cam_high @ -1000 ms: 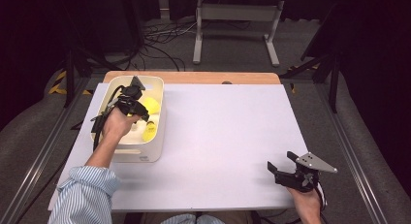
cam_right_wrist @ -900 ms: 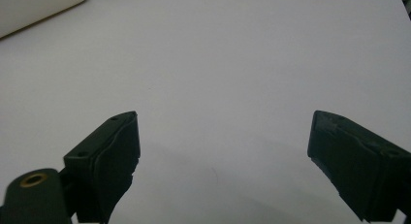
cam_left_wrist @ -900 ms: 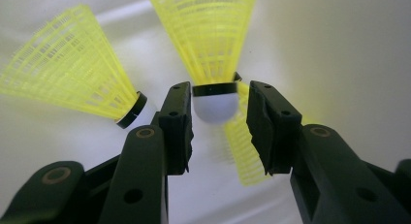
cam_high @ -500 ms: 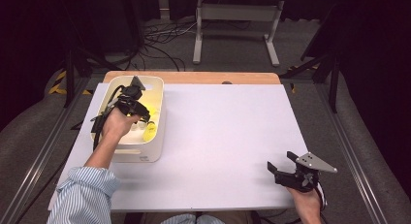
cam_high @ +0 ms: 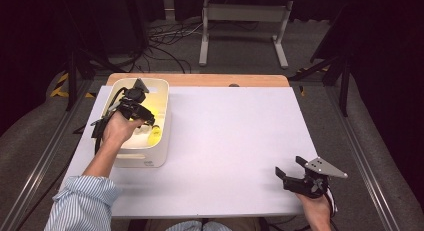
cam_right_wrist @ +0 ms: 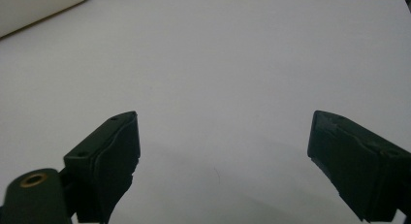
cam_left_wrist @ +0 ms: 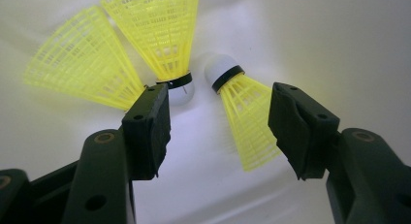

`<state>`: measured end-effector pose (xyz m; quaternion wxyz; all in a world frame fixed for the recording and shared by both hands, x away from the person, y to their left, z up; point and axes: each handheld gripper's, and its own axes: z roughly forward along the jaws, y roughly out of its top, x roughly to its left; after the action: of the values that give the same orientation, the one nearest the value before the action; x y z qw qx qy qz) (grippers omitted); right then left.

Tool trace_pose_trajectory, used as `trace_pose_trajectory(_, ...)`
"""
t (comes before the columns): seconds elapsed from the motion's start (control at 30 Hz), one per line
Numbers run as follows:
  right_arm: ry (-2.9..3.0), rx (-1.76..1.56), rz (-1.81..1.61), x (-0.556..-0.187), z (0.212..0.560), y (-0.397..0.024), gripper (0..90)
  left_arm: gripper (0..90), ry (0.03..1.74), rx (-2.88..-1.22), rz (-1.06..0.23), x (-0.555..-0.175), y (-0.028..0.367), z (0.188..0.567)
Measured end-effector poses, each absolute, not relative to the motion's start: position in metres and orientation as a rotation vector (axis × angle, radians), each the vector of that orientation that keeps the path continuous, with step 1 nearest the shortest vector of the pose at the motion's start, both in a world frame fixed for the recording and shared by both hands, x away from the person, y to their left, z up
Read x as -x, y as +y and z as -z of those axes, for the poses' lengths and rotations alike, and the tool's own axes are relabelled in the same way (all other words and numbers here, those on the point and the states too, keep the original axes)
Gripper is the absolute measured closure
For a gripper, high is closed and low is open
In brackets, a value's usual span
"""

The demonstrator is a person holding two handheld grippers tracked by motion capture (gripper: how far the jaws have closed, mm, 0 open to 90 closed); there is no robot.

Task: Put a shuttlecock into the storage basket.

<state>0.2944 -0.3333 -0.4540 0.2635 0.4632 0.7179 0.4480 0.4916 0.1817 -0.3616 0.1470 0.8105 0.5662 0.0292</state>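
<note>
Landmark: white tub [cam_high: 150, 158], at the left side of the white table [cam_high: 235, 141], its far end near the wooden strip [cam_high: 200, 80] along the table's far edge.
Left gripper [cam_high: 141, 111]: held inside the tub from above; jaws spread, just been opening, pads pressing on nothing; middle shuttlecock partly between the jaws.
Right gripper [cam_high: 291, 167]: well apart from the tub, near the table's front right corner; jaws spread wide over bare table, nothing between them.
High view, extra detail: tub outline, striped sleeve [cam_high: 82, 203], both hands, stand [cam_high: 244, 13] and cables [cam_high: 165, 41] on the floor beyond the table; in the tub, yellow patches beside the left gripper, count not readable.
Left gripper view, extra detail: three yellow shuttlecocks lying on the tub floor [cam_left_wrist: 339, 44], each with white cap and black band.
Right gripper view, extra detail: right gripper [cam_right_wrist: 223, 151] over plain table surface; corner of the tub [cam_right_wrist: 39, 6] at upper left.
Writing: small dark mark on the tub's front wall in the high view, not readable.
Middle shuttlecock [cam_left_wrist: 245, 117]: cap up and left in the picture, skirt down and right; long axis slanted.
Top shuttlecock [cam_left_wrist: 162, 32]: cap down beside the left-hand jaw tip, skirt up; long axis near vertical in the picture.
Left shuttlecock [cam_left_wrist: 80, 59]: skirt fanned to the upper left, narrow end behind the left-hand jaw.
Caps of top and middle shuttlecocks: just beside each other.
</note>
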Motion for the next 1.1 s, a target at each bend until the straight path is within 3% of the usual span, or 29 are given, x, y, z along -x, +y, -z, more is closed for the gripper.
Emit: trace_pose_trajectory(1.1,1.946,-1.250,-1.214,-0.294,0.454,-0.333,12.2,37.2,1.591,-2.331,-0.125,-0.472,0.191,0.346)
